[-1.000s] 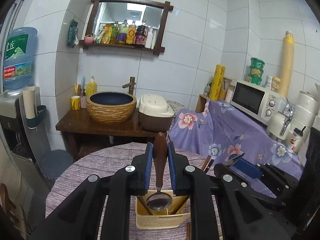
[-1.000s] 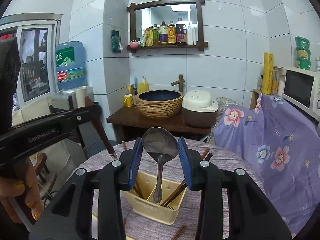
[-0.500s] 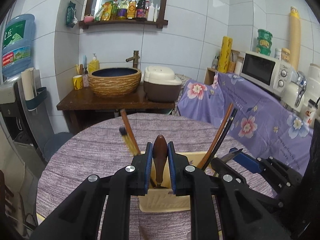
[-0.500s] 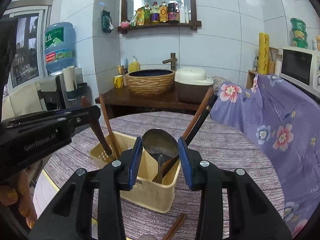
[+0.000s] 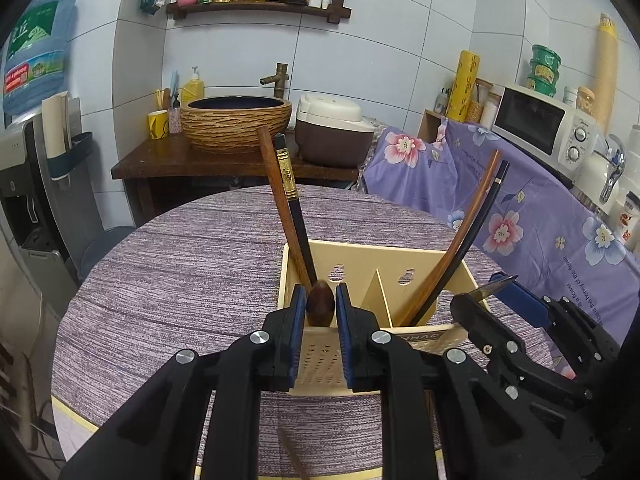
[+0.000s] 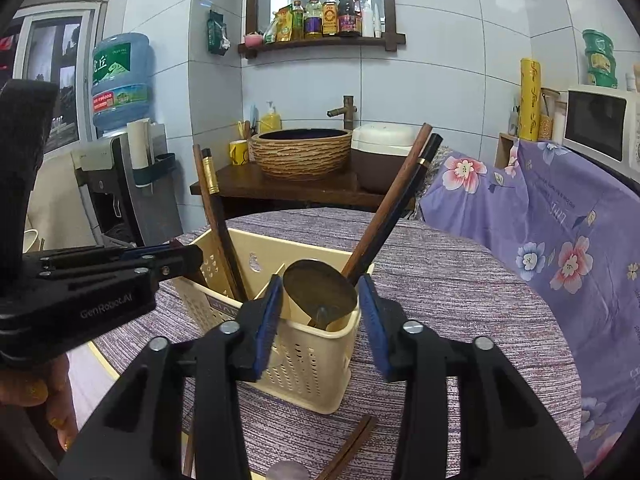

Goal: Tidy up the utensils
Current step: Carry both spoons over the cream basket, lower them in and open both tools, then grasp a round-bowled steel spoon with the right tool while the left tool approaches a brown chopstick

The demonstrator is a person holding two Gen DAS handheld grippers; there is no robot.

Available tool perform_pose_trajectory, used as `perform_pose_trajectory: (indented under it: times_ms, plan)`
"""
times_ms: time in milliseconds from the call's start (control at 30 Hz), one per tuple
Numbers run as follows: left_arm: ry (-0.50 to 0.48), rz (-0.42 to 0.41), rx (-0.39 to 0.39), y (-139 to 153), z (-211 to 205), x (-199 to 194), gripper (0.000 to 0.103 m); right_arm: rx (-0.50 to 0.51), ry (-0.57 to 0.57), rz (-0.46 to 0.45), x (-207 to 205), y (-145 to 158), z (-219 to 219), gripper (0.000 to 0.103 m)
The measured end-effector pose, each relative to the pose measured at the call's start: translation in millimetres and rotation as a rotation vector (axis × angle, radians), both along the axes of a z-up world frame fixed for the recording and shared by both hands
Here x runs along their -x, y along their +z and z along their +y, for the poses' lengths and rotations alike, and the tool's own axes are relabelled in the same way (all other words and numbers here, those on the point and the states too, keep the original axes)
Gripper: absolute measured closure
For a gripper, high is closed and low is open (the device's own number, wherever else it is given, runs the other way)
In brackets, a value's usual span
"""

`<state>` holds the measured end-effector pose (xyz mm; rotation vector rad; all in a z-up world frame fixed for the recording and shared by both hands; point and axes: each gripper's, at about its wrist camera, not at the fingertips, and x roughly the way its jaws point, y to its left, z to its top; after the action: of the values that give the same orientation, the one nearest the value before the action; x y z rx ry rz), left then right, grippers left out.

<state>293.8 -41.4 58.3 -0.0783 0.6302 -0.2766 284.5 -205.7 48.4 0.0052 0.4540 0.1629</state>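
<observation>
the left gripper (image 5: 321,309) clamps the dark wooden handle tip (image 5: 320,303) of a utensil upright in the beige perforated plastic caddy (image 5: 372,258), for vertical insertion. the right gripper (image 6: 320,307) brackets the metal spoon bowl (image 6: 320,289); contact cannot be determined. chopsticks (image 5: 466,236) lean toward 1 o'clock.

1. A round table (image 5: 180,264) covered in a purple-grey woven cloth carries the scene; a pale yellow rim shows at its near edge
2. A cream plastic utensil caddy (image 6: 316,364) with perforated walls stands directly on the cloth, near the table's front
3. A brown chopstick (image 6: 352,446) lies flat on the cloth just in front of the caddy, angled toward the near edge
4. Another brown stick (image 5: 294,458) lies on the cloth in the left wrist view, partly hidden
</observation>
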Motion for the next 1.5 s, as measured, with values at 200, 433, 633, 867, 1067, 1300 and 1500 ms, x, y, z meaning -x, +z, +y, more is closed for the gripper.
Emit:
perform_pose_trajectory:
  times_ms: [200,433,633,867,1067,1300,1500]
  plan:
    - [0.0,-0.041,0.041,7,15,33,0.047,-0.006,-0.027,-0.028,31,-1,-10,0.04]
    - [0.018,0.079,0.085,-35,36,61,0.035,-0.017,-0.002,0.154,61,-38,-10,0.039]
    - [0.06,0.176,0.063,-84,48,82,0.035,-0.028,0.002,0.275,83,-82,-2,0.04]
    - [0.101,0.222,0.051,-109,59,97,0.035,0.022,0.159,0.342,77,-100,27,0.048]
    - [0.094,0.219,0.039,-111,60,105,0.035,-0.027,0.172,0.385,51,-106,21,0.048]
    - [0.095,0.223,0.051,-112,62,106,0.035,0.049,0.143,0.465,33,-123,26,0.048]
    - [0.093,0.233,0.053,-114,61,105,0.035,0.104,0.109,0.508,39,-128,38,0.048]
